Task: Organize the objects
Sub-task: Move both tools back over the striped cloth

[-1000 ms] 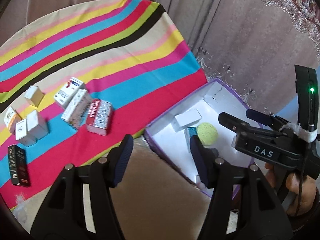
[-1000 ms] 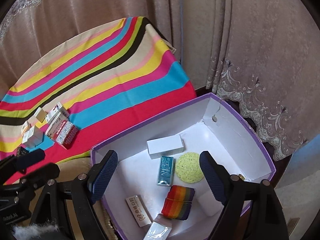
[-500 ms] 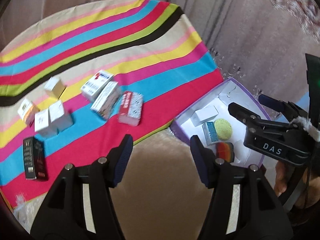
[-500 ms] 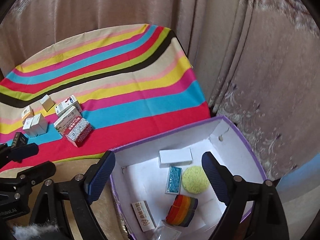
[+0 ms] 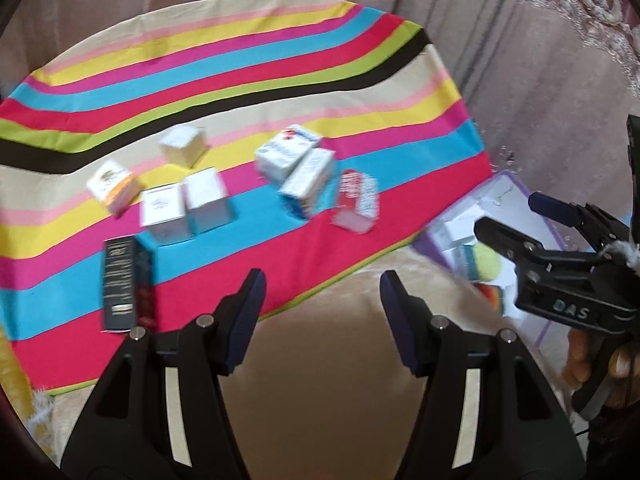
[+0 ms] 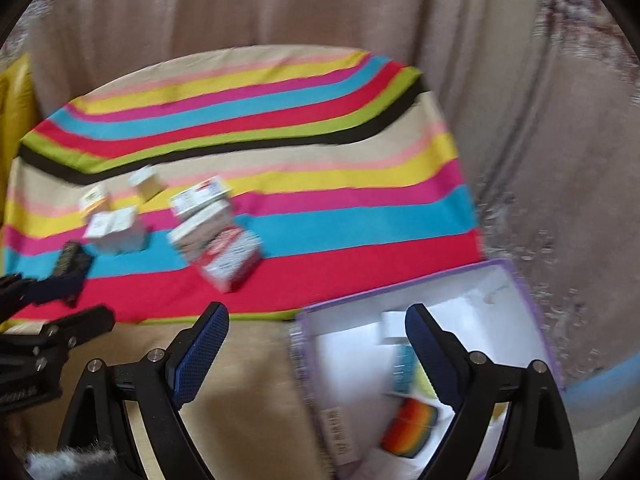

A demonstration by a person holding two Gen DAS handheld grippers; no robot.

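Observation:
Several small boxes lie on the striped cloth [image 5: 240,60]: a black box [image 5: 124,284], white boxes [image 5: 184,208], an orange-and-white box [image 5: 114,186], a red-and-white box [image 5: 356,200]. The purple-rimmed white box [image 6: 520,292] at the right holds a yellow-green sponge [image 5: 488,266], a rainbow item [image 6: 410,426], a teal box [image 6: 404,368] and white boxes. My left gripper [image 5: 320,320] is open and empty, over the beige surface near the cloth's front edge. My right gripper [image 6: 316,356] is open and empty, over the white box's left rim; it also shows in the left wrist view [image 5: 532,220].
Brown curtains [image 6: 280,4] hang behind the cloth. A beige surface [image 5: 328,380] lies in front of it. A yellow object [image 6: 14,96] stands at the far left. The view is blurred by motion.
Both views have swung left: the striped cloth and its small boxes now sit nearer the centre, and the white box has shifted toward the right edge. Both grippers stay open.

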